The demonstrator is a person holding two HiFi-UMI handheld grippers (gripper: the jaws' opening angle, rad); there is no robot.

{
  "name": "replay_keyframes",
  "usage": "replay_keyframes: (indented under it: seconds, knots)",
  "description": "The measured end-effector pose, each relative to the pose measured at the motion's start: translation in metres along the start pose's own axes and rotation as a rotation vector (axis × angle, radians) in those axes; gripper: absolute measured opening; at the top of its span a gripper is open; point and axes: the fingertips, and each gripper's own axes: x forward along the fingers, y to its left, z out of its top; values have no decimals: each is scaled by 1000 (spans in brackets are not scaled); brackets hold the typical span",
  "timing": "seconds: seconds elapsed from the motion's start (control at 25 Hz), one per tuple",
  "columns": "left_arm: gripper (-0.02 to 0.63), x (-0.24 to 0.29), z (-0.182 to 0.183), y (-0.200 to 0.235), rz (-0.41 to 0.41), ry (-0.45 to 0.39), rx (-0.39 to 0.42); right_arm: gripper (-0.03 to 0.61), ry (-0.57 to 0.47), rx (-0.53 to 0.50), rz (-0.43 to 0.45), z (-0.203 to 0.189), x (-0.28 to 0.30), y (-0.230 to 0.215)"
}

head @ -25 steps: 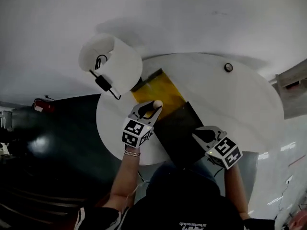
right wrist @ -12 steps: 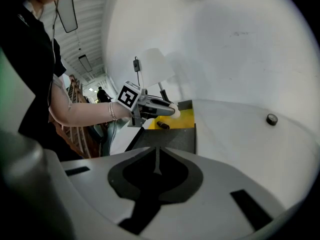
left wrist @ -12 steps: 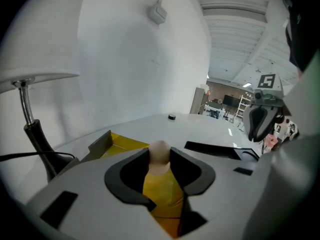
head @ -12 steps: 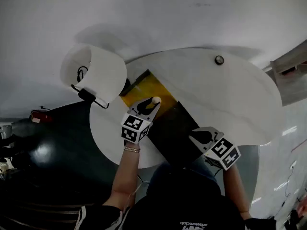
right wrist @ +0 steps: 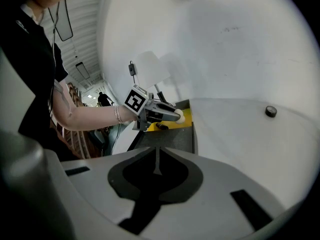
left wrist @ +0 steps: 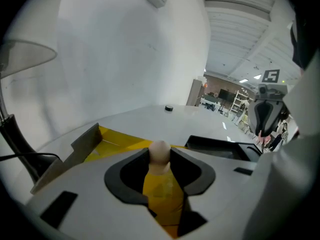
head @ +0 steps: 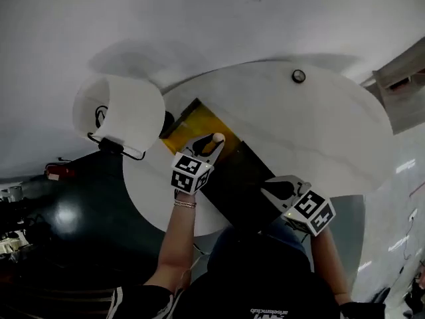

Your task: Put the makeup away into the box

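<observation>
You have one box [head: 192, 122] on one round counter [head: 332, 145], with one beige sponge [head: 217, 137] above it. Past the box lies one small dark disc [head: 299, 76], and beside the box stands one white lamp [head: 126, 108]. You hold two tongs: left tongs [head: 211, 142] and right tongs [head: 271, 187].

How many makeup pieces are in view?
3: beige sponge in left gripper; dark piece in the box under it; round pot on the table. Others may be hidden.
</observation>
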Motion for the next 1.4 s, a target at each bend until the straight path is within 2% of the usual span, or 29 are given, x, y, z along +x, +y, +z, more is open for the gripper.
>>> replay_keyframes:
  seconds: [0.24,0.44,0.76,1.04,1.16,1.4]
  knots:
    - [144,12,-5,3,-25,50,8,40,-27,5,-2,7,-1,-1]
    - [144,22,-11,2,-56,112,42,39,-43,9,-18,10,-6,-3]
    - [144,30,-19,-5,-100,165,98,40,-45,-2,-43,11,-10,-2]
    - [150,30,-20,-4,-91,171,67,40,-43,-12,-41,11,-11,1]
    - [153,29,-21,-1,-59,173,63,40,-46,-21,-39,12,-10,2]
    - [199,19,-19,5,2,174,73,40,-58,-47,-34,18,-13,4]
